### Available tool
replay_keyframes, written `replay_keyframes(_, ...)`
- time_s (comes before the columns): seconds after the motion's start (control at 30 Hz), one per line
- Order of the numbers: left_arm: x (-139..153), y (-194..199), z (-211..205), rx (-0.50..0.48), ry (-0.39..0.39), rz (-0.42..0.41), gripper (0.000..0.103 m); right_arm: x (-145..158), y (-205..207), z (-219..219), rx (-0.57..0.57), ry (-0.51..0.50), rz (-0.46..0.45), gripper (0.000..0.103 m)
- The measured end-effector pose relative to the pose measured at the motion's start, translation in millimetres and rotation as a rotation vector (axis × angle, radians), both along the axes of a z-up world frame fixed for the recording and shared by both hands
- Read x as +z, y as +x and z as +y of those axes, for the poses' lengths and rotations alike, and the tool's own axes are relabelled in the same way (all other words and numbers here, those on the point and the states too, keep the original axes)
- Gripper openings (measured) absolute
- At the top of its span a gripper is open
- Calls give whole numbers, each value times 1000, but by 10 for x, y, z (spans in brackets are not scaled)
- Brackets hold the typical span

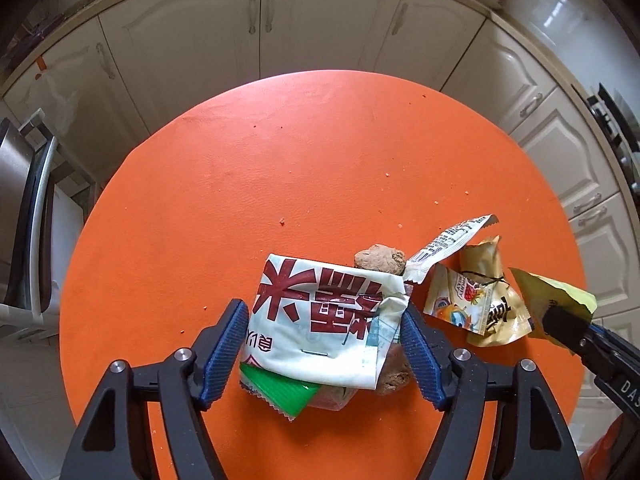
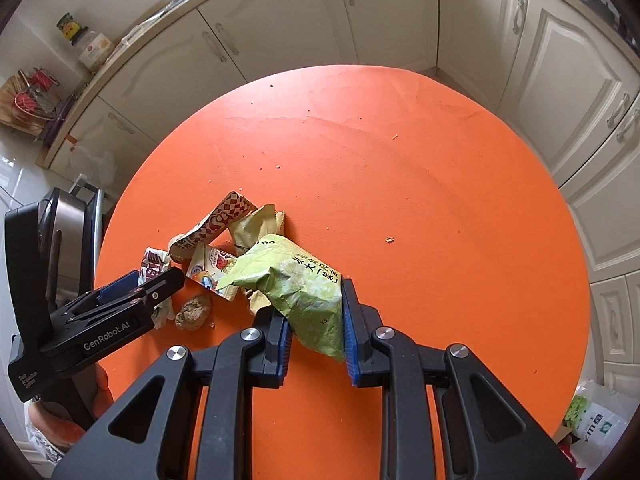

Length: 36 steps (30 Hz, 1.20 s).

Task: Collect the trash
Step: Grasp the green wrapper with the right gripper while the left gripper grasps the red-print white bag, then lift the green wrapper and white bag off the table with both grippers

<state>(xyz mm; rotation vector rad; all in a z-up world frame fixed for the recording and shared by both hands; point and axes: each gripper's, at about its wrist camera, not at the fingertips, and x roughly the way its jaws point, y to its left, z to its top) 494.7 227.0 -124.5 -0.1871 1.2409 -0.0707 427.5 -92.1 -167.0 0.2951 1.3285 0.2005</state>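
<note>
On the round orange table (image 1: pixel 280 168) lies a pile of trash. My left gripper (image 1: pixel 326 354) is shut on a white wrapper with red characters (image 1: pixel 320 316), with a green wrapper (image 1: pixel 282 392) under it. A brown crumpled lump (image 1: pixel 380 258) lies just behind. My right gripper (image 2: pixel 314 334) is shut on a crumpled yellow-green bag (image 2: pixel 304 284). Between the grippers lie a white-and-orange sachet (image 1: pixel 460 300), a gold wrapper (image 1: pixel 496 312) and a checked wrapper (image 2: pixel 224 216). The left gripper shows in the right wrist view (image 2: pixel 132 288), and the right gripper shows in the left wrist view (image 1: pixel 568 330).
Cream kitchen cabinets (image 1: pixel 260 28) curve around behind the table. A steel bin (image 2: pixel 60 232) stands at the table's left. A white plastic bag (image 2: pixel 596 420) lies on the floor at the right. Crumbs (image 2: pixel 389 240) dot the table top.
</note>
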Motion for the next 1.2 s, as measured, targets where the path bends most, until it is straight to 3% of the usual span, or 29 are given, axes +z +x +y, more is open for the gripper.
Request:
replay_keyframes(0.2,169,-190,19,16,-4,-44,65,24,-105,-81,-22,3,-3,21)
replay_keyframes(0.23,212,-226,8,14,-8,-53,36,39,-125,-111,-25,5,-4,21)
replay_keyframes(0.27,249,-347,-52,14,-13,-46,21,54,-123,-114,-27,8,-7,21)
replay_keyframes(0.3,271,-367,-62,17,-28,-31,15,76,-155,-135,-31,11,-12,21)
replay_keyframes(0.47,414,-469,-141,-5,-31,-55,15,205,-359,-258,-51,20,-39,21)
replay_keyframes(0.57,442,-502,-89,14,-20,-60,42,249,-479,-305,-48,14,-47,21)
replay_keyframes(0.6,462,-522,-62,18,-15,-66,57,257,-506,-312,-48,14,-49,22)
replay_keyframes(0.73,413,-546,21,40,34,-76,71,270,-530,-282,-42,15,-53,22)
replay_keyframes(0.97,-88,-383,6,72,71,55,73,188,-480,-216,-13,18,-41,22)
replay_keyframes(1.1,-161,-378,-133,43,80,19,81,104,-411,-160,2,21,-24,22)
replay_keyframes(1.17,-177,-386,-182,46,111,-11,73,60,-396,-145,6,24,-15,22)
replay_keyframes(1.2,-165,-400,-199,47,139,-30,64,41,-389,-136,8,26,-10,22)
